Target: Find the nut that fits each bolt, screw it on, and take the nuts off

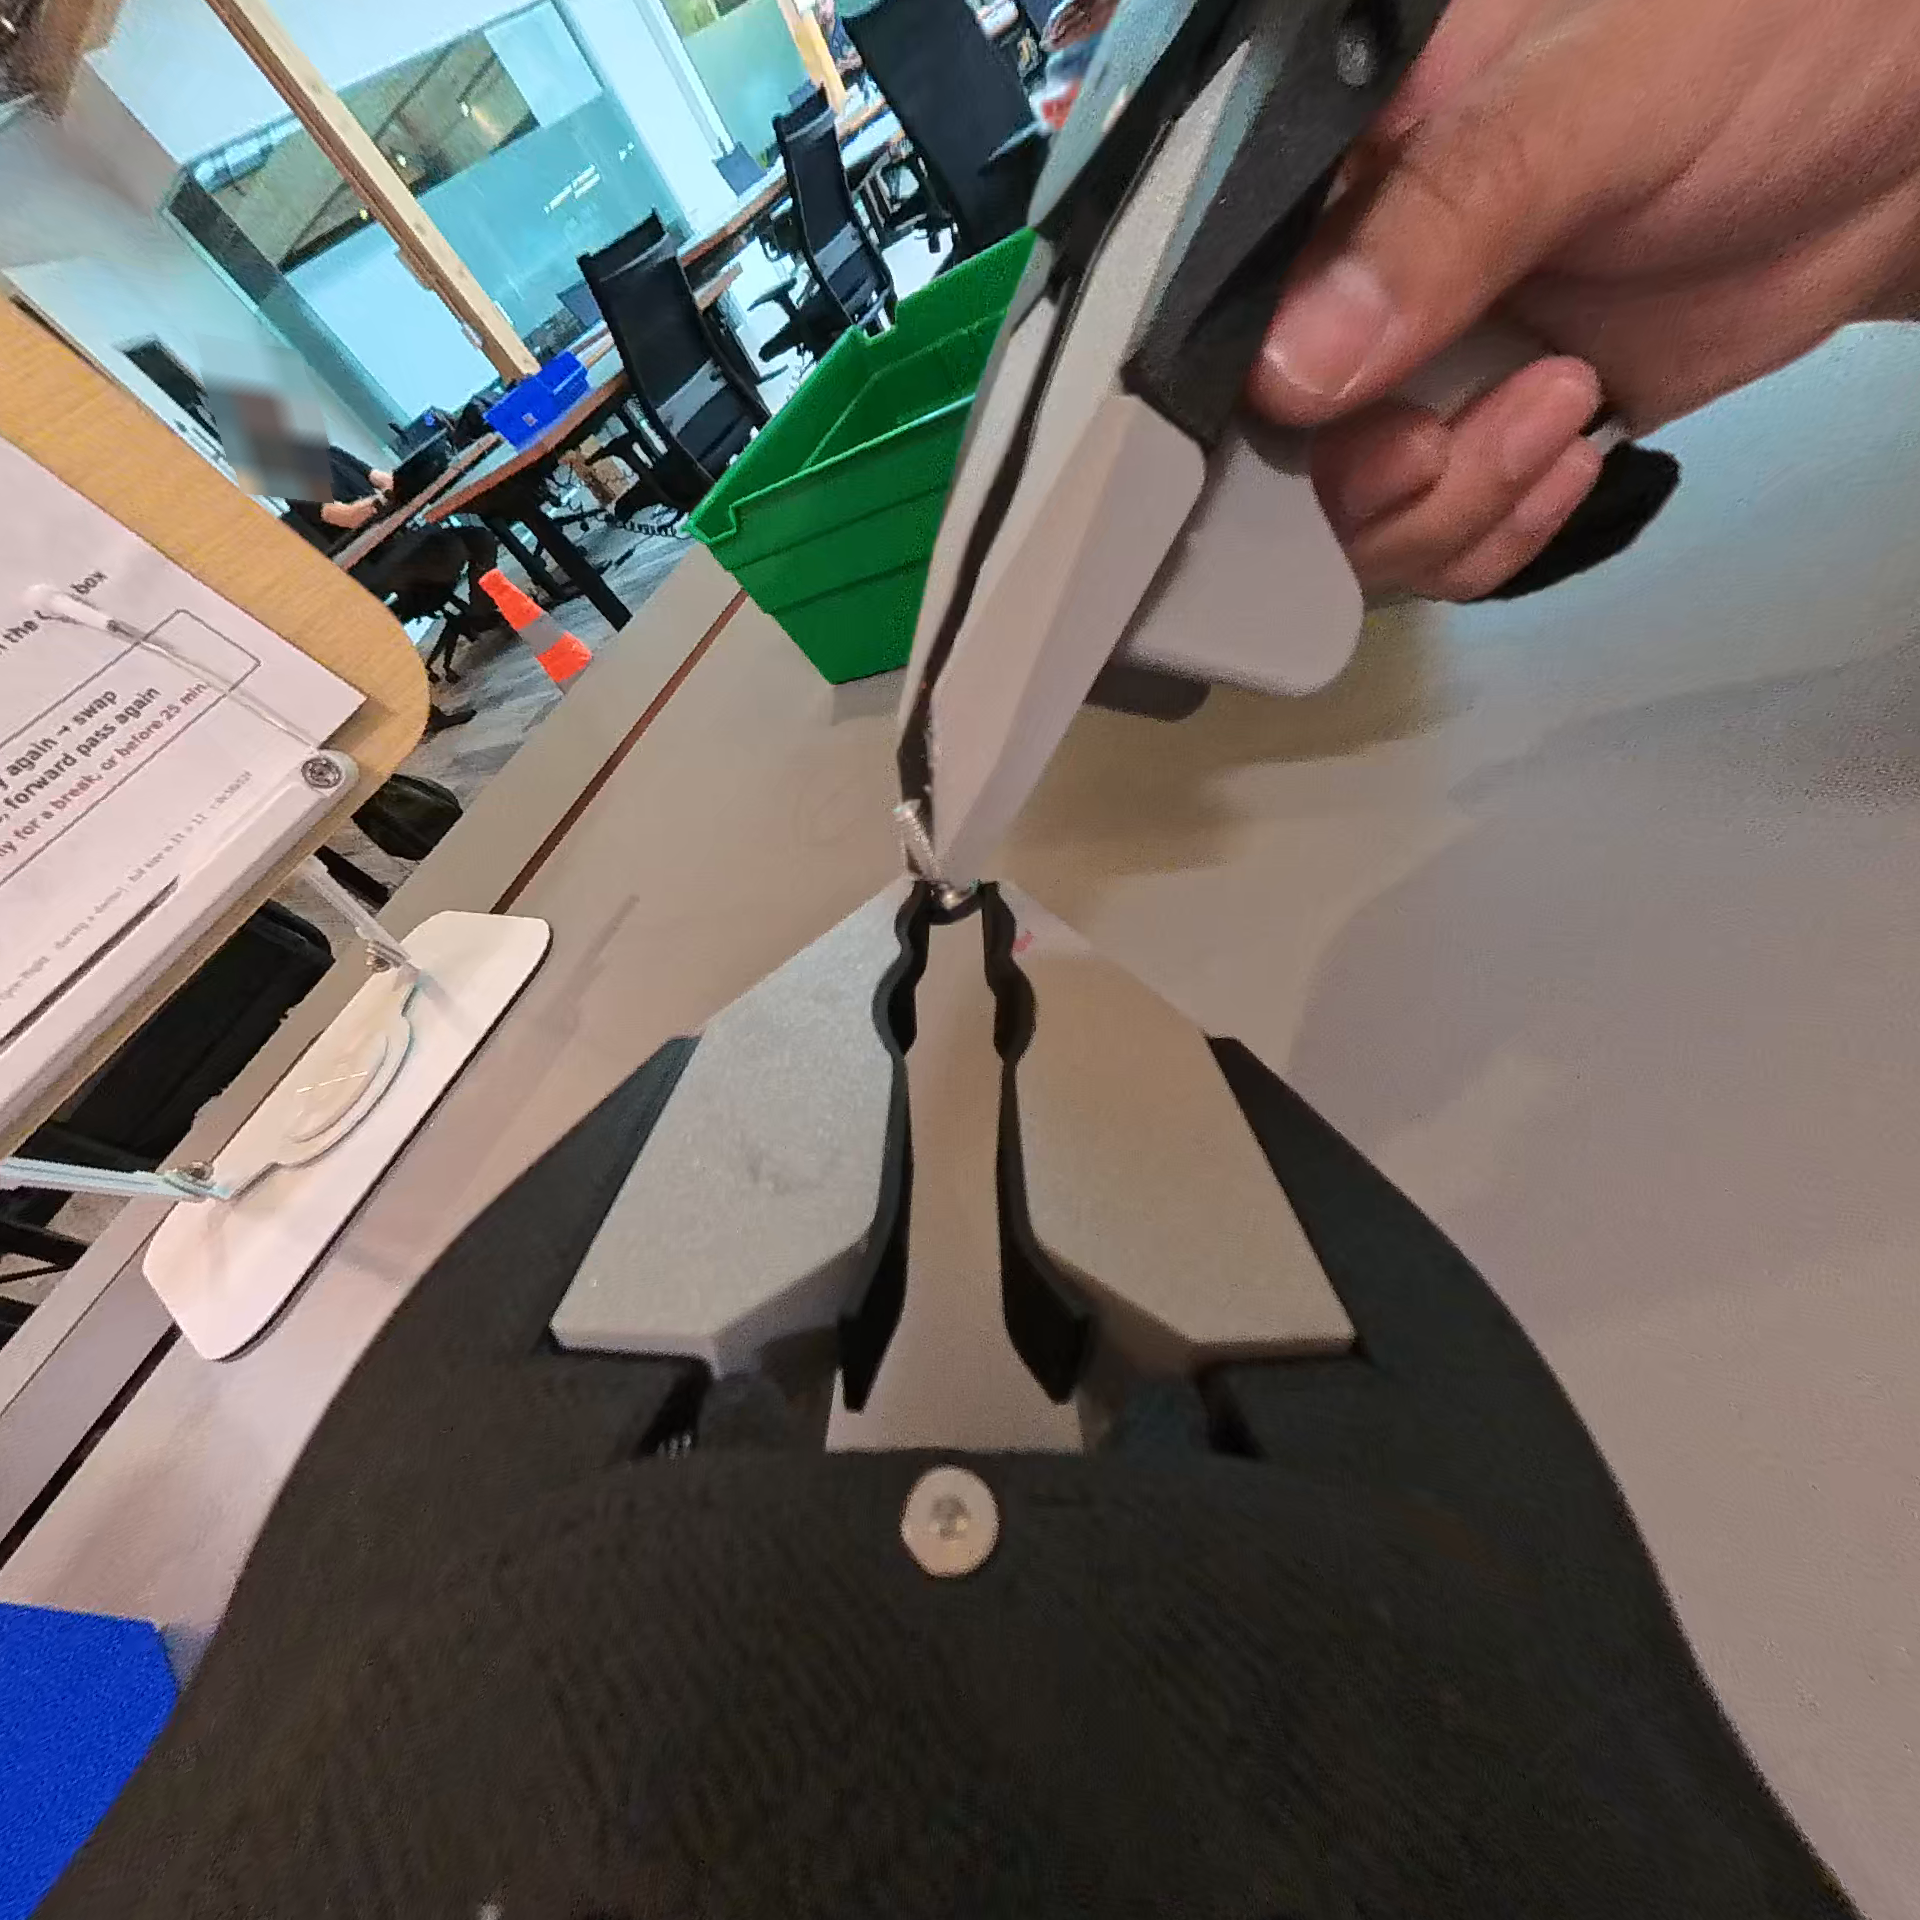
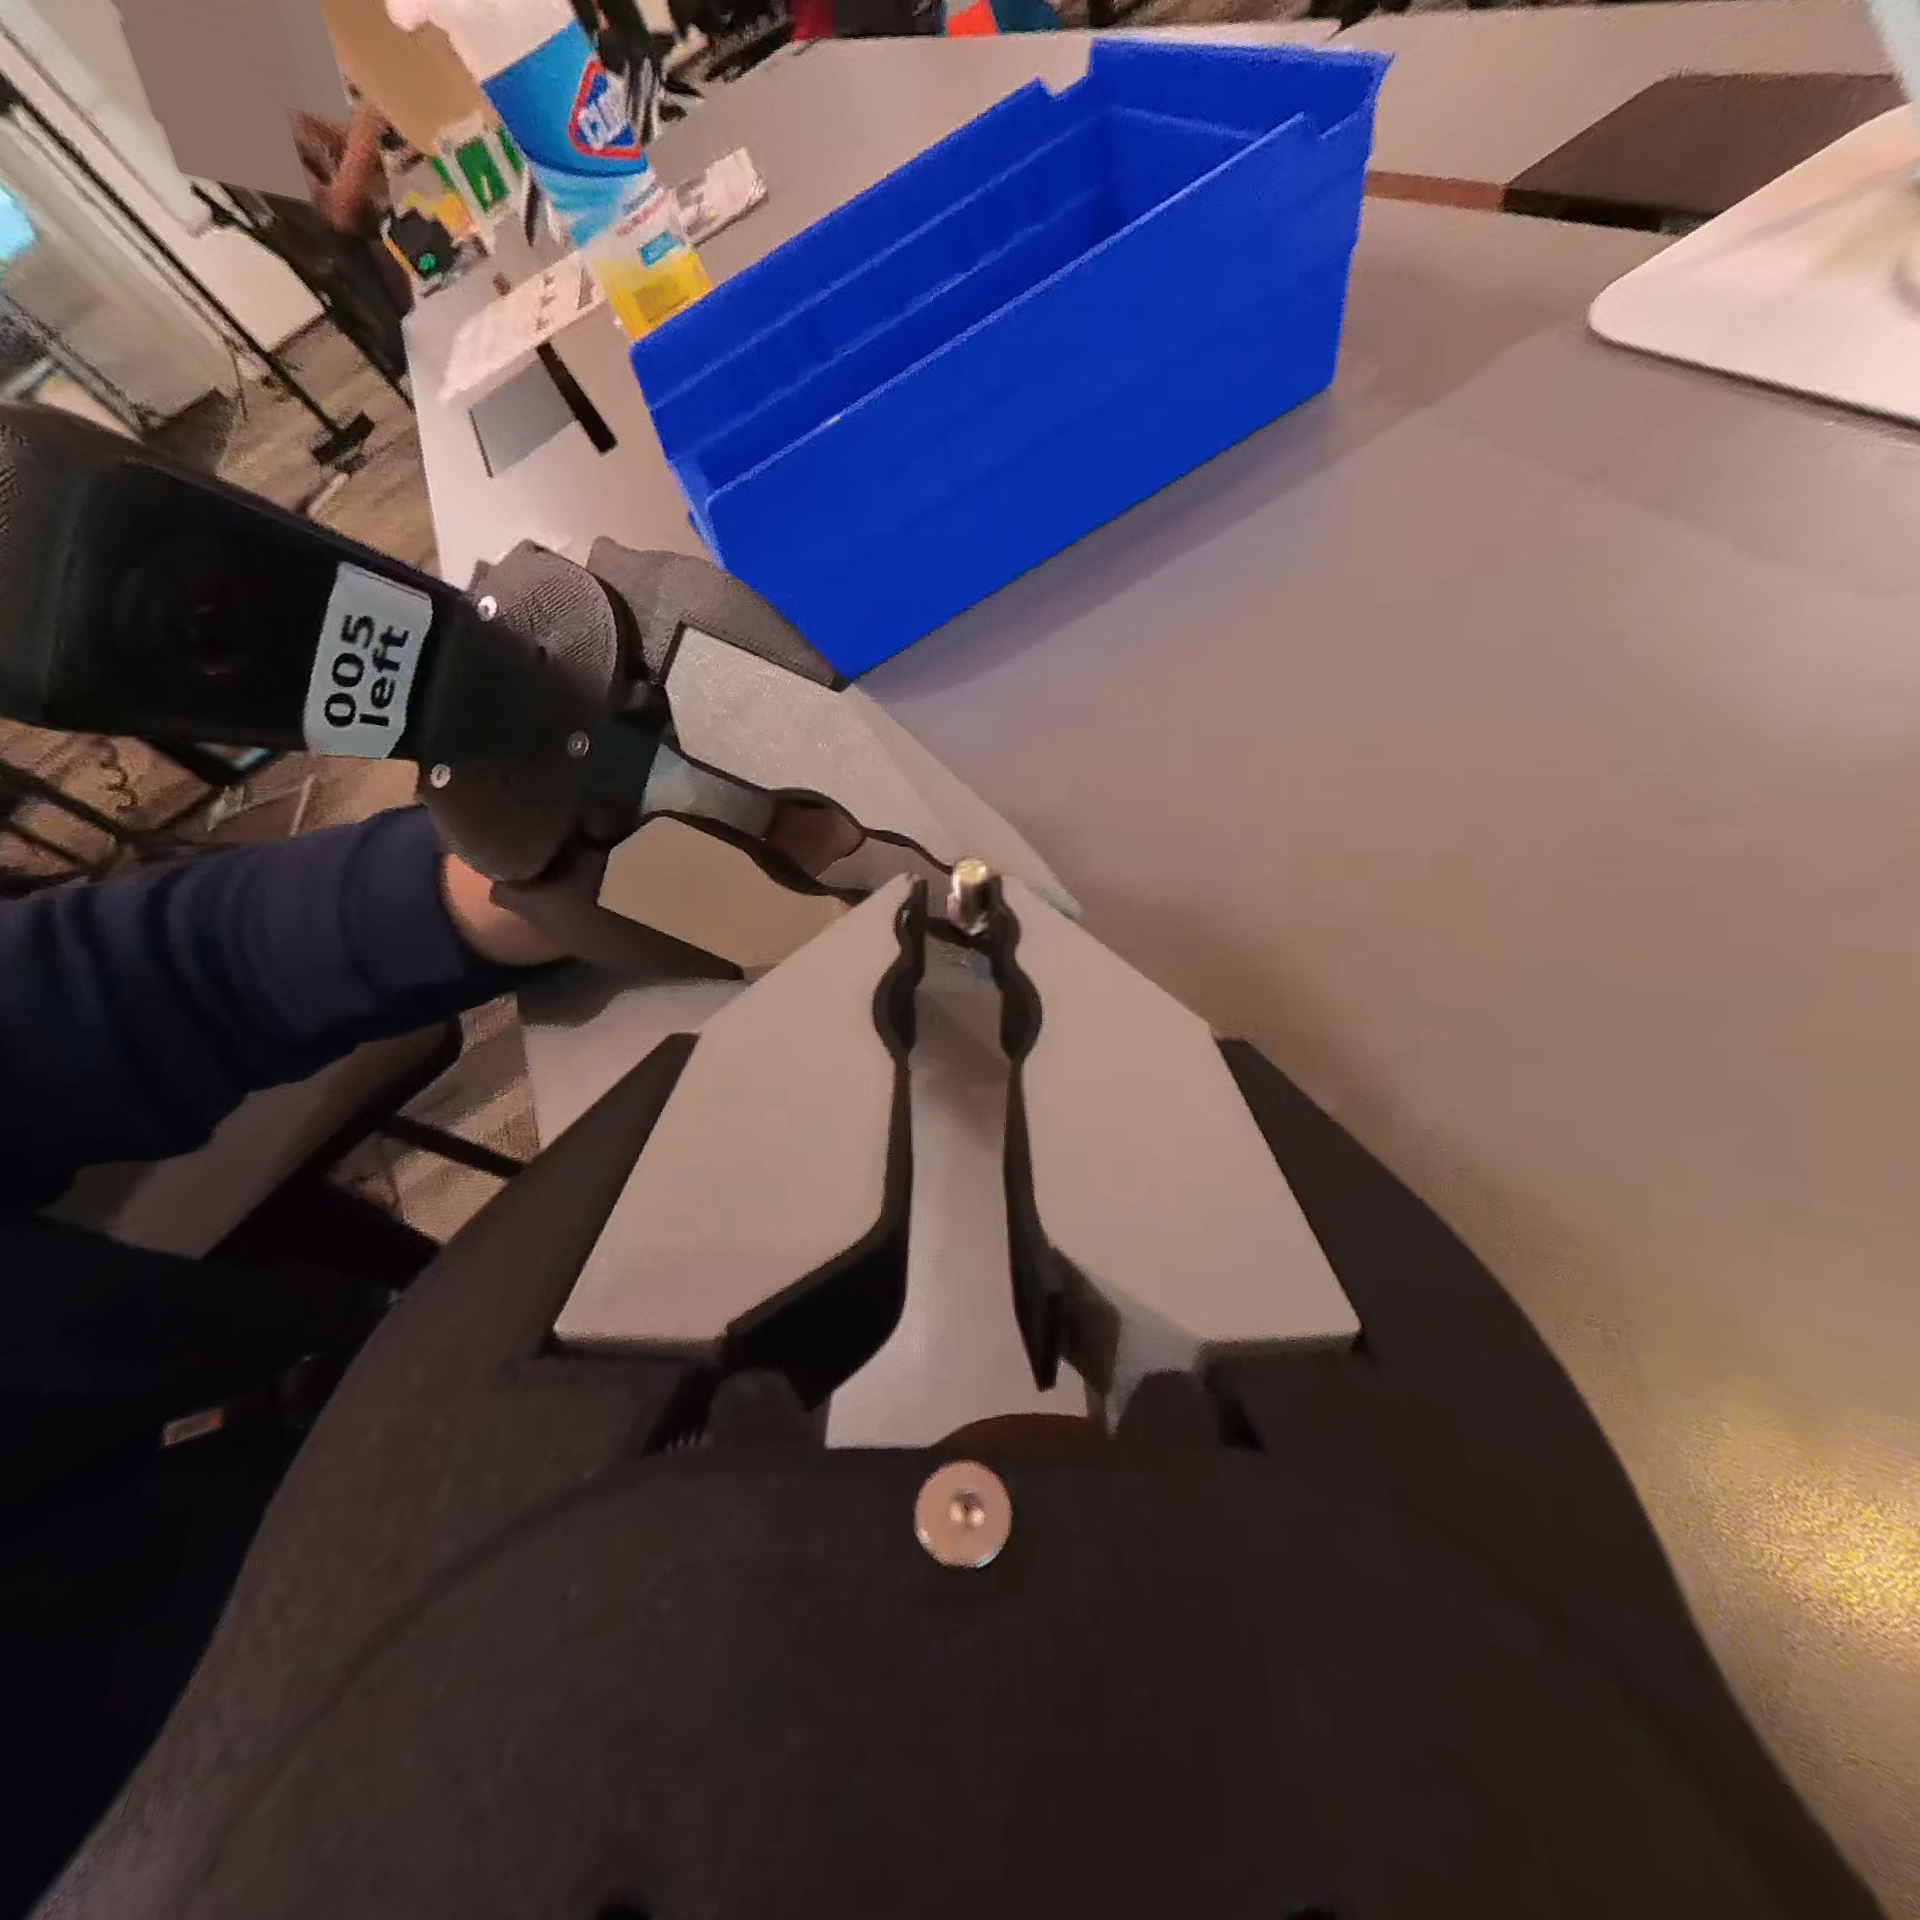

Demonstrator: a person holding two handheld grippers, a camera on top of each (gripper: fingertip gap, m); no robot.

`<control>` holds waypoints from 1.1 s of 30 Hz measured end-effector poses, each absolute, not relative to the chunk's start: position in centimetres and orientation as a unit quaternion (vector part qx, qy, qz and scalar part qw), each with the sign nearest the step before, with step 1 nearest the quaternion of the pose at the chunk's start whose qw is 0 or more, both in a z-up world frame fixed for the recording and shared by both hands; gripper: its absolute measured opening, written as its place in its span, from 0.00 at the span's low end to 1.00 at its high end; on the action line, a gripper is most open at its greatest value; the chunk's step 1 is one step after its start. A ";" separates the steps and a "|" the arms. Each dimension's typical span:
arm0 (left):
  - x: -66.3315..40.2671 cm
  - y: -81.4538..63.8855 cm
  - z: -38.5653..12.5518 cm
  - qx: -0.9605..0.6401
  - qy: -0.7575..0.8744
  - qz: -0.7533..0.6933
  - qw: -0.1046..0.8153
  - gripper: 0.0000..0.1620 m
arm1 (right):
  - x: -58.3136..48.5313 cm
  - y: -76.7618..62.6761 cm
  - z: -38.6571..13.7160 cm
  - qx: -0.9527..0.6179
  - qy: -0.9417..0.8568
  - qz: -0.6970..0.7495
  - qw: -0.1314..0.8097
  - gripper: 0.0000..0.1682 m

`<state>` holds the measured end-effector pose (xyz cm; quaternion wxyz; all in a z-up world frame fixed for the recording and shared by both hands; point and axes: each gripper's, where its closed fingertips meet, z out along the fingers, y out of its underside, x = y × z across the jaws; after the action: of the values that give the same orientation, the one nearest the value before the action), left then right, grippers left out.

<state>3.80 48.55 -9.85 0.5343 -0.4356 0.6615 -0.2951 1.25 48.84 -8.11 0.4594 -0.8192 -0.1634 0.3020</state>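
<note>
From my left wrist camera the nut [image 1: 951, 896] is mostly buried between my fingertips; only a sliver of metal shows, so I cannot read its shape. The bolt's [image 1: 916, 831] head is hidden inside the other gripper's [image 1: 925, 821] tips. The printed sheet [image 1: 125, 727] runs off the left edge. On the right wrist camera, the bolt's [image 2: 972, 896] thread is too small to judge.
</note>
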 end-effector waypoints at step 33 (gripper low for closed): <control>4.2 49.7 -12.4 -0.498 0.662 -0.282 0.484 0.10 | 30.5 37.8 -11.7 -0.951 -0.054 -0.088 0.291 0.04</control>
<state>4.24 49.73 -12.37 0.4837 -0.4985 0.6617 -0.2823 30.47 37.84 -11.69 0.2909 -0.9511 -0.0543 -0.0883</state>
